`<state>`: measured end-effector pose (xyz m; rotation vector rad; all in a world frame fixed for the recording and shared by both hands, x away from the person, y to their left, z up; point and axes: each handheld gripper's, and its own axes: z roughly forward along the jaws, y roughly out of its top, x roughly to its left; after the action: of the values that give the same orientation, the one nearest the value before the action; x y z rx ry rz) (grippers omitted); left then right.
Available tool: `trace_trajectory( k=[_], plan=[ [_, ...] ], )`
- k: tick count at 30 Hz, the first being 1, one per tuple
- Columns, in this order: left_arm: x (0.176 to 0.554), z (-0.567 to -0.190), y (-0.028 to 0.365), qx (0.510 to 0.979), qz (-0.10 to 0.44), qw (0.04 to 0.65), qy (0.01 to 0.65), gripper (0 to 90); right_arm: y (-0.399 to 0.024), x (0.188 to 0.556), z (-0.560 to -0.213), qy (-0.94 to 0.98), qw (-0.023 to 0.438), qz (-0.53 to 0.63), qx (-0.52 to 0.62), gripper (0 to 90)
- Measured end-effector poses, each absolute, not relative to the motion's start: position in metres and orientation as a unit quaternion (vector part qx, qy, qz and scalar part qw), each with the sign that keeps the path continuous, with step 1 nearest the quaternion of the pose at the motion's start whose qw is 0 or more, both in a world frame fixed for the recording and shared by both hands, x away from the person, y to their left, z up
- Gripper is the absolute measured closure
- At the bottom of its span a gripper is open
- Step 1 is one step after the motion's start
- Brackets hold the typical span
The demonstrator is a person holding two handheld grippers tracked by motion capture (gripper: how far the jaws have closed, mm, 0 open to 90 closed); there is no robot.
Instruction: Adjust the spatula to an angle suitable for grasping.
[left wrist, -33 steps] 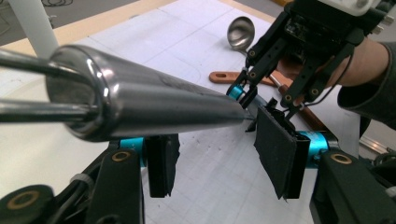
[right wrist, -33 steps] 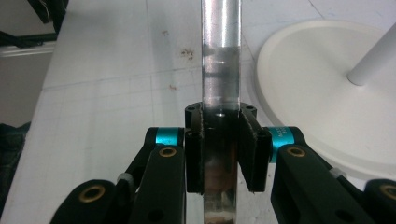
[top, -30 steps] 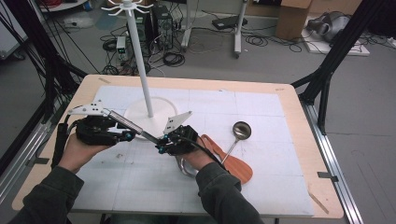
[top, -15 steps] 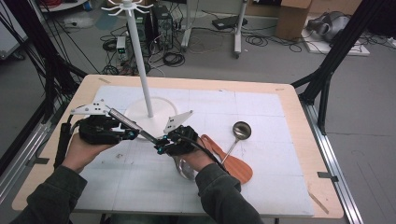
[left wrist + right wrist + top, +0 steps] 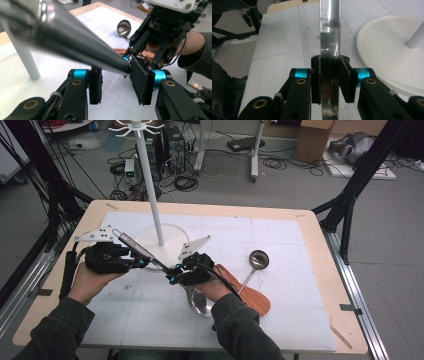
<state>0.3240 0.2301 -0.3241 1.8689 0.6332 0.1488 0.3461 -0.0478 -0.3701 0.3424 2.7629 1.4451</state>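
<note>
A long steel spoon (image 5: 200, 302) hangs tilted over the white mat, bowl low by the person's right wrist. Its handle (image 5: 131, 242) rises toward the upper left. My right gripper (image 5: 172, 277) is shut on the lower handle; in the right gripper view the pads (image 5: 315, 82) clamp the shiny strip (image 5: 330, 37) on both sides. My left gripper (image 5: 141, 263) sits higher up the same handle. In the left gripper view the handle (image 5: 75, 42) runs between its jaws, which have just been closing. The right pad (image 5: 138, 81) touches the handle and a gap shows at the left pad (image 5: 95, 85).
A white hook stand (image 5: 150, 185) rises from a round base (image 5: 170, 251) just behind the grippers. A steel ladle (image 5: 258, 260) and a wooden spatula (image 5: 252, 297) lie to the right on the white mat (image 5: 280, 320), which covers the wooden table (image 5: 320, 270).
The left gripper's jaws have drawn closer around the spoon handle. Both hands and the spoon stay where they were.
</note>
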Motion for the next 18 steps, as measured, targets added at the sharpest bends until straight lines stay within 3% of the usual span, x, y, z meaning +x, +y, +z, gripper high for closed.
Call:
trace_trajectory(
  k=[18],
  plan=[
    [0.320,-0.322,0.215,0.789,0.057,0.556,0.256,61.5,-0.042,0.341,-0.357,0.866,0.005,0.487,0.116,75.1]
  ],
)
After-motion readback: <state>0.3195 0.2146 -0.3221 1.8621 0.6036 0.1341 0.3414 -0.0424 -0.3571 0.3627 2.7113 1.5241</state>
